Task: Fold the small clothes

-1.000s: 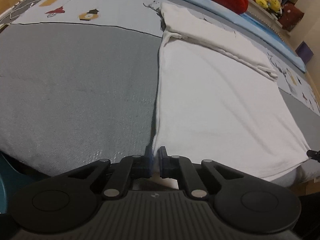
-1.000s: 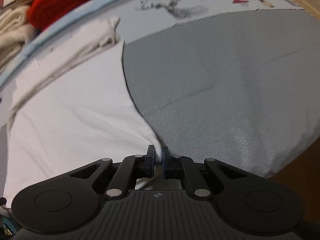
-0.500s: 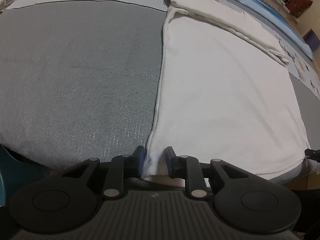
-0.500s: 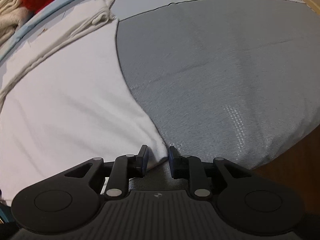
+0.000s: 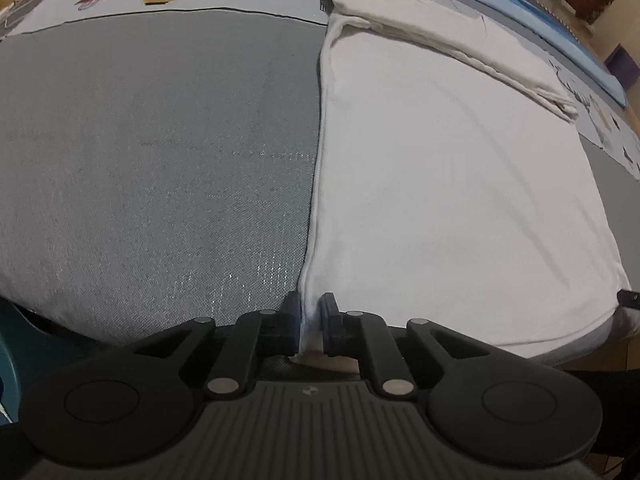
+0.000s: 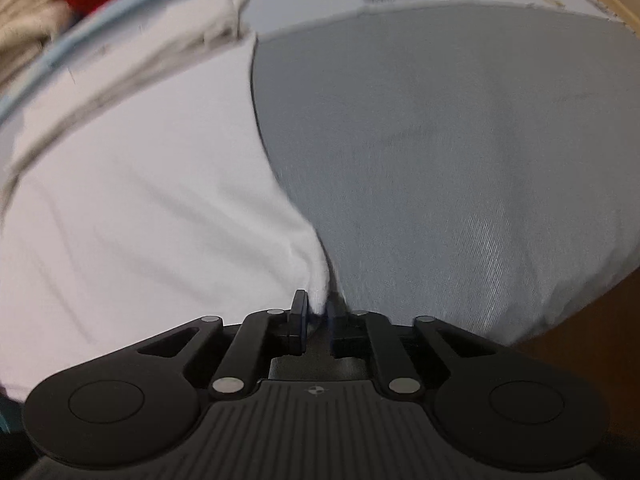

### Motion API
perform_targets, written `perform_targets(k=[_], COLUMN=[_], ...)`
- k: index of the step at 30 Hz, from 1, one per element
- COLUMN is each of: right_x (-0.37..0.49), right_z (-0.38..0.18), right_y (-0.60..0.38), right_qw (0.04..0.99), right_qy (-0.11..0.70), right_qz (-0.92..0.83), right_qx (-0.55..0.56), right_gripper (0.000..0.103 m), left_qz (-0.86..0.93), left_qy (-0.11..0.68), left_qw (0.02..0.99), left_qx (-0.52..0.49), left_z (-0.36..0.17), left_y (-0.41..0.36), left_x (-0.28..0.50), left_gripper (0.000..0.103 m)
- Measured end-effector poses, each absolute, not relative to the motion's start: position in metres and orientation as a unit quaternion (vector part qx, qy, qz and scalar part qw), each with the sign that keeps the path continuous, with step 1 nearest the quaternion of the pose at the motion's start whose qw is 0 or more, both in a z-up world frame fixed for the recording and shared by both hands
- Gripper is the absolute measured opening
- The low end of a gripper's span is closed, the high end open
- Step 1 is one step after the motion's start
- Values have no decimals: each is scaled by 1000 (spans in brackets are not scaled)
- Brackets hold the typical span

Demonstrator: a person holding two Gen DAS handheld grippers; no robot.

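Grey bed cover [image 5: 160, 168] carries white garment [image 5: 440, 184], frame right | left gripper [image 5: 309, 316] and right gripper [image 6: 318, 312] just closed, pinching near corners | step: hem grasp | next: lift evenly, fold toward upper frame.

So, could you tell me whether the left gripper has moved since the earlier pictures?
Yes: left gripper sank toward the grey bedcover, jaws just closing on the white cotton shirt's corner.
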State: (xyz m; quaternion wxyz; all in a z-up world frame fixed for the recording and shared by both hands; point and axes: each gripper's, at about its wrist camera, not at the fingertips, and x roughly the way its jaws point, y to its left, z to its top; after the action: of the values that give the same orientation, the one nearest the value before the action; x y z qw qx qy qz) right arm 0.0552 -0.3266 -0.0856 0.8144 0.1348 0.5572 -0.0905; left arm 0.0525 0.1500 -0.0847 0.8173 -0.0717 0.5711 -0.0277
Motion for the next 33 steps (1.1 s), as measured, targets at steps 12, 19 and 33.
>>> perform_targets(k=[12, 19, 33], right_x=[55, 53, 50], right_z=[-80, -82, -79], right_y=[-328, -328, -324], right_qw=[823, 819, 830], right_qy=[547, 554, 537], right_qz=[-80, -74, -79], right_qx=[133, 130, 131], right_gripper=[9, 9, 8], left_qz=[-25, -28, -31], left_qy=[560, 568, 542], left_qw=[824, 820, 837], left_qx=[-87, -70, -64], left_z=[-82, -86, -73], left_y=[155, 150, 149], left_x=[51, 50, 45], left_gripper=[8, 9, 6])
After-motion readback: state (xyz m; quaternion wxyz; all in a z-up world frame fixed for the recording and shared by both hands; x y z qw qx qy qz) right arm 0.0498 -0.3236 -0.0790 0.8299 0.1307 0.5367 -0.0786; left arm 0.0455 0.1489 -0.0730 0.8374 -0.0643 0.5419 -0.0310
